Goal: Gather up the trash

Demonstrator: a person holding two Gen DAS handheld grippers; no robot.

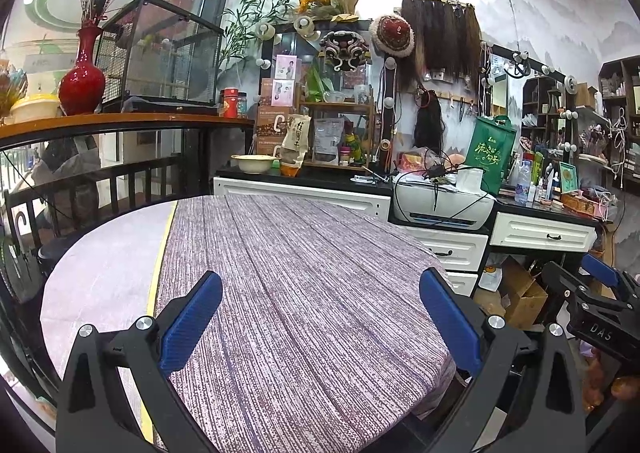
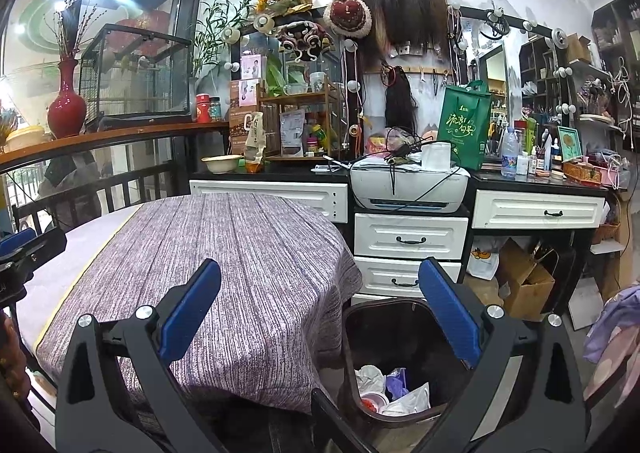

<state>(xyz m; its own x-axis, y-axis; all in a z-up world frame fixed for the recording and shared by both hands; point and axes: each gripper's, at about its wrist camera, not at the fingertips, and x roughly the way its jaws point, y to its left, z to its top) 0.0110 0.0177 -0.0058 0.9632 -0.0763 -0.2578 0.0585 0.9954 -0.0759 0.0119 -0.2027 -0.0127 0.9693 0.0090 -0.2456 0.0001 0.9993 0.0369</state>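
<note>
Both the left gripper (image 1: pixel 320 317) and right gripper (image 2: pixel 320 309) stand wide apart, holding nothing. Crumpled trash (image 2: pixel 394 389) lies in the dark bin (image 2: pixel 352 333) just beside the table's right edge. The striped tablecloth (image 1: pixel 304 273) lies bare; white drawers (image 2: pixel 410 239) and a printer (image 2: pixel 408 187) stand behind.

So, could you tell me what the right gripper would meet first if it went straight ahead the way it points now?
The right gripper, open and empty, points over the table's corner; beyond it, probably the white drawers, though depth is unclear.
</note>
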